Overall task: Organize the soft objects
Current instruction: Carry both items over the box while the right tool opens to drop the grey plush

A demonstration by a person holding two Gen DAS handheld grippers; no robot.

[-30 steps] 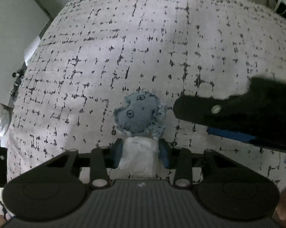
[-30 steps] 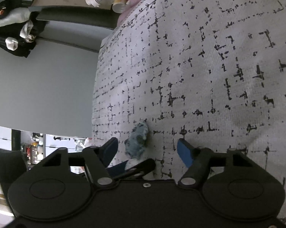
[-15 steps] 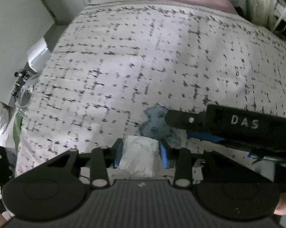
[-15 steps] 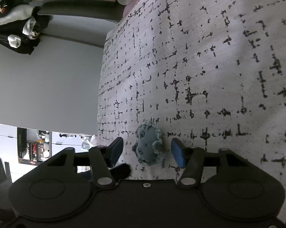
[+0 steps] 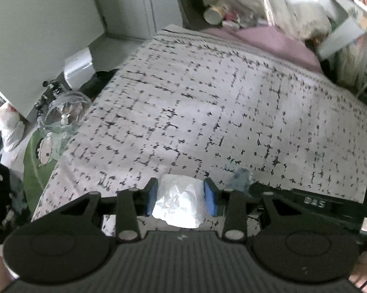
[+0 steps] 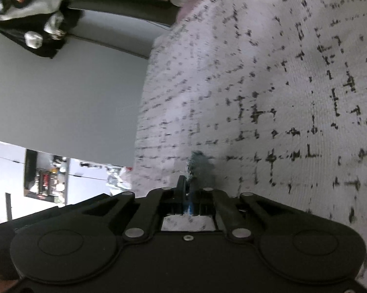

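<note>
While the left claw (image 5: 181,196) is clenched on a crumpled white soft bundle of cloth or tissue (image 5: 178,201), pinched between its blue pads and lifted clear of the bed, the right claw (image 6: 188,190) has its fingers drawn together on a small blue-grey fuzzy fabric toy (image 6: 200,168), which sticks out past the fingertips just above the bedspread. Seen from the left wrist, that same toy (image 5: 240,179) shows just right of the white bundle, at the tip of the right claw (image 5: 254,190), near the close edge of the bed. Beneath both lies a pale bedspread with a broken black grid print (image 5: 220,112), with a pink pillow or sheet (image 5: 268,41) at its far end and floor clutter off the left side. By my reading, the gathering part is largely done: each claw has one soft object in its grip, and no other loose soft item shows on the bedspread. What is left is to carry both to wherever they belong and set them down; no bin or pile meant for them is plainly visible, so I cannot tell the destination.
</note>
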